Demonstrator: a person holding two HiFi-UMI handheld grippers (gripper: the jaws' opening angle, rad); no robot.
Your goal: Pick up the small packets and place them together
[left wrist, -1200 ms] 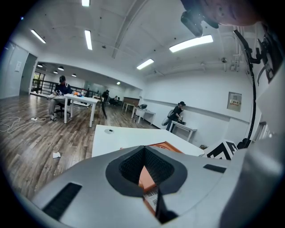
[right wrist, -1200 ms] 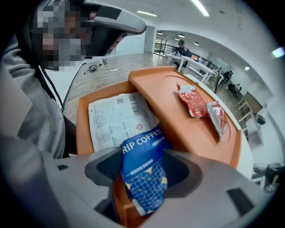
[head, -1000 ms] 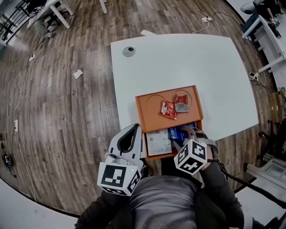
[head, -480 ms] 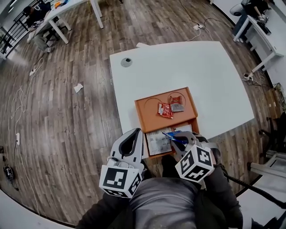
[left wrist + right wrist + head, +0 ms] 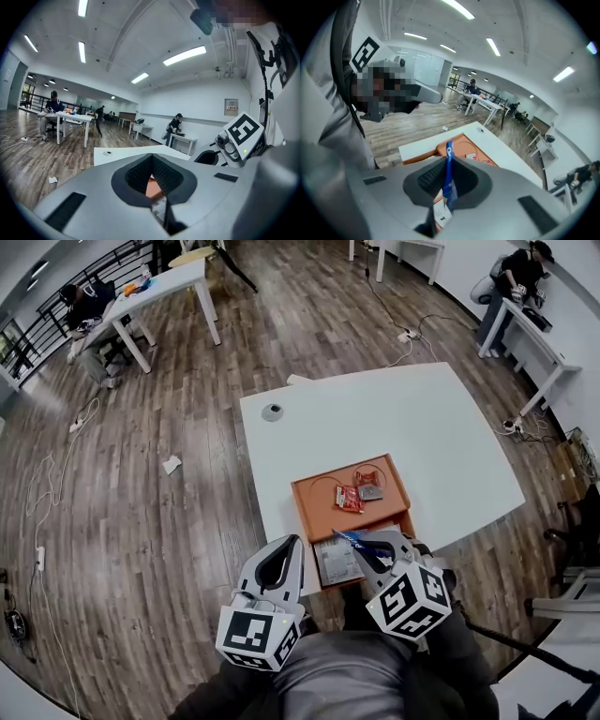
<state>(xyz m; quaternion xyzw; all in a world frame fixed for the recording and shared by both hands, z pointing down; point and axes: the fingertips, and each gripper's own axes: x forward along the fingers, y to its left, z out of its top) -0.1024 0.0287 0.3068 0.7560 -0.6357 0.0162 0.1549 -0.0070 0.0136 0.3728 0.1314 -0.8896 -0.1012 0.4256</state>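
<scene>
An orange tray [image 5: 307, 495] sits at the near edge of the white table [image 5: 422, 427]. In its far part lie two red packets [image 5: 349, 498] [image 5: 367, 478] and a grey packet [image 5: 373, 491]. My right gripper [image 5: 361, 546] is shut on a blue packet [image 5: 349, 539], lifted above the tray's near compartment; its jaws closed on it within the last second. In the right gripper view the blue packet [image 5: 449, 176] stands edge-on between the pads. My left gripper [image 5: 290, 545] hovers left of the tray, shut and holding nothing. The tray [image 5: 152, 188] shows past its jaws.
A white printed leaflet [image 5: 336, 564] lies in the tray's near compartment. A round grey grommet [image 5: 272, 412] sits at the table's far left corner. Wooden floor with cables surrounds the table. People sit at desks [image 5: 164, 287] far off.
My right gripper closed on the blue packet in the near compartment and lifted it clear. Both grippers rose, the right more. The head view has tilted, showing more of the room.
</scene>
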